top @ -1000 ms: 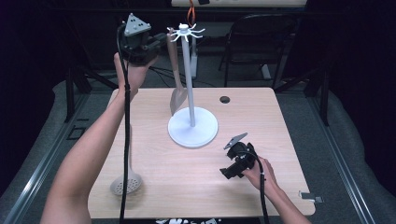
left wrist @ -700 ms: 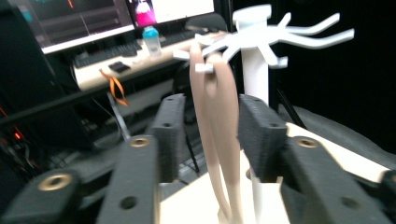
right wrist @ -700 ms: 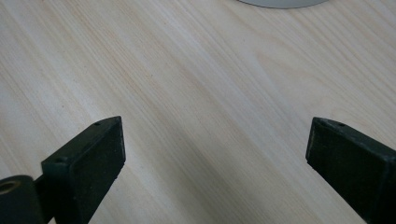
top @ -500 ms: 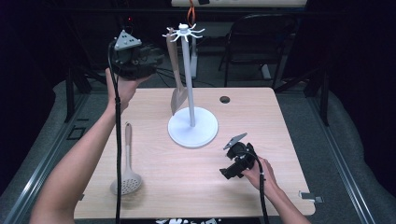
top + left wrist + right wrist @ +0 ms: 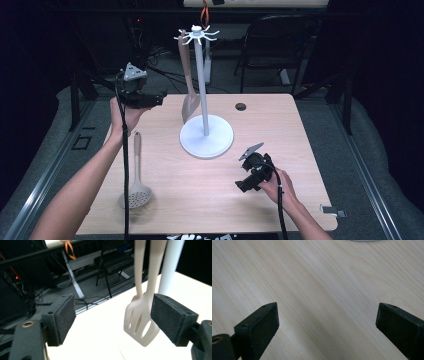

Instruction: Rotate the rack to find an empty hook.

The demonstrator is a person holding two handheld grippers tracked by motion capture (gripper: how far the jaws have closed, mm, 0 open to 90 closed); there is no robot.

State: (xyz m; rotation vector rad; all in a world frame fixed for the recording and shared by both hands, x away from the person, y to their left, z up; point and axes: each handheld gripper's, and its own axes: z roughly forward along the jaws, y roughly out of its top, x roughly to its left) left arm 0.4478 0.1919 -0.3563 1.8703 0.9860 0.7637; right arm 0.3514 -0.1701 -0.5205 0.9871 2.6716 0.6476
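Observation:
A white hook stand rises from a round base in the middle of the wooden table. A beige slotted spatula hangs from one of its top hooks. A beige skimmer lies flat near the table's front left. My left gripper is held in the air over the back left corner, open and empty, pointing at the spatula. In the left gripper view the spatula hangs beyond the open left gripper, beside the pole. My right gripper rests low at the front right, open; the right gripper has bare wood between its pads.
A small black round disc sits at the table's back edge. A metal clip lies near the front right corner. A black chair and cables stand behind the table.
My left gripper has come down and to the left, away from the stand's top hooks. The spatula stays hanging on the stand. The right gripper has not moved.

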